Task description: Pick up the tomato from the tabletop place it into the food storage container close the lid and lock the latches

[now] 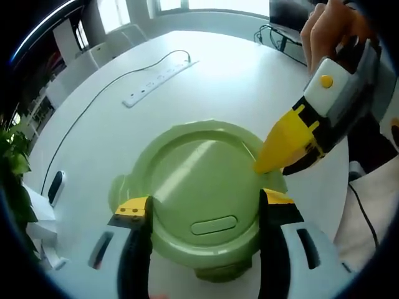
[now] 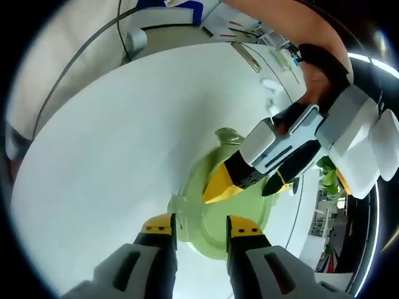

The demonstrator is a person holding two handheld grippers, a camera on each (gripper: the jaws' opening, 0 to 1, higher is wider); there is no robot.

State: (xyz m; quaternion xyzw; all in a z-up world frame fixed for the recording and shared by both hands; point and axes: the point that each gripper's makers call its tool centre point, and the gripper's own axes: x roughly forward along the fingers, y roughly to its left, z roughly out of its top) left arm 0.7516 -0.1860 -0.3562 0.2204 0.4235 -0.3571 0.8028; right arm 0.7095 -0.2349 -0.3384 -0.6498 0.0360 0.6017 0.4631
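Round pale-green plastic food container (image 1: 206, 199) on white round table (image 1: 237, 75), lid on; tomato unseen, presumably inside. Left gripper (image 1: 206, 215) jaws spread, straddling lid. Right gripper (image 1: 269, 163) jaws released, near rim latch (image 2: 176, 204). Brace body; press each latch squarely down.

Bright daylight from windows (image 1: 168, 6); glare on white table (image 1: 237, 68); fisheye-bent edges; slight blur.
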